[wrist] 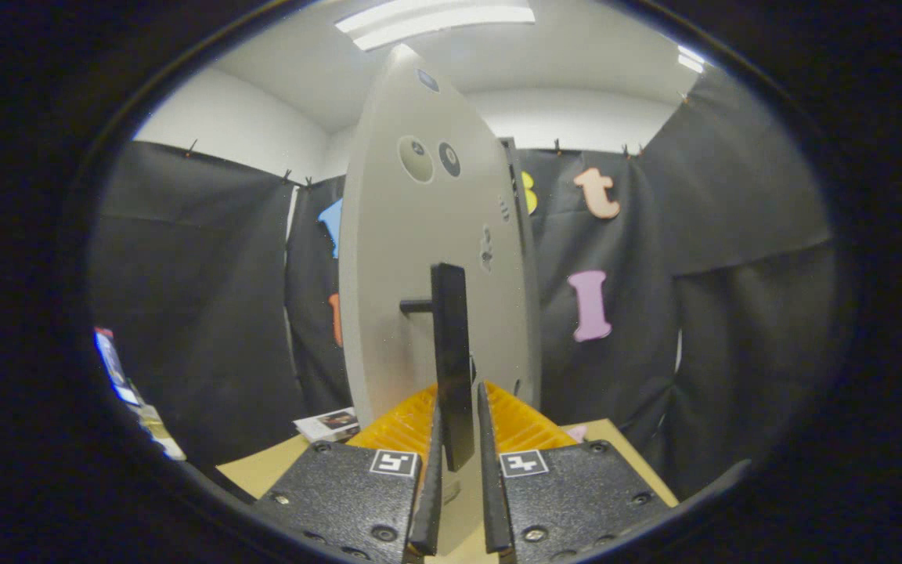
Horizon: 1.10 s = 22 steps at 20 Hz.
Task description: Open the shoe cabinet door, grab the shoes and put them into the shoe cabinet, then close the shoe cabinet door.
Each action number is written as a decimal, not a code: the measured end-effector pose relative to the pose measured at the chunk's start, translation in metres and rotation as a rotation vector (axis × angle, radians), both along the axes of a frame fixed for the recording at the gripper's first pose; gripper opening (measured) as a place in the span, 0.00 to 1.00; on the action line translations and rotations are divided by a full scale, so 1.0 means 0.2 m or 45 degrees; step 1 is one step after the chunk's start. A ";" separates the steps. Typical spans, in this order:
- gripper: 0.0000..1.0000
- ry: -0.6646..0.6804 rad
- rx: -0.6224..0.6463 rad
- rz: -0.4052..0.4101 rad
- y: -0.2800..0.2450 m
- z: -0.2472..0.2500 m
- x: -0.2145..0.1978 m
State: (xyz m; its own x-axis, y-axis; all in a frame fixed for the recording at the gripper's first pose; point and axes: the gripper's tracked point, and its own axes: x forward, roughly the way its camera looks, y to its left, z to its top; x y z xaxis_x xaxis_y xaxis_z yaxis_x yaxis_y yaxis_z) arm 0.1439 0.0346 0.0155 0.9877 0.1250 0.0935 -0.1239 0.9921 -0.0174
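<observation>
Between fingers: gripper [459, 470] straddling door handle [451, 360], narrowly parted, contact unclear.
Cabinet door [420, 258]: standing edge-on ahead, on tabletop [263, 470].
Writing: none legible; booklet [330, 424] blurred.

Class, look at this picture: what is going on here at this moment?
A hand-held tool has its two fingers on either side of the black bar handle of the pale shoe cabinet door. The fingers sit close around the handle's lower end, though whether both press on it is unclear. The door is seen nearly edge-on, above a tan table.
</observation>
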 end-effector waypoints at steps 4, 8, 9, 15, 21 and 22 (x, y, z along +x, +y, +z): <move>0.17 -0.089 -0.065 -0.215 -0.27 0.06 0.04; 0.11 -0.104 -0.042 -0.320 -0.54 0.07 -0.03; 0.11 -0.114 -0.036 -0.309 -0.55 0.06 -0.06; 0.21 -0.144 0.034 -0.327 -0.63 -0.02 -0.20; 1.00 -0.016 0.038 -0.388 -0.55 -0.20 -0.29; 1.00 0.002 0.052 -0.346 -0.50 -0.24 -0.29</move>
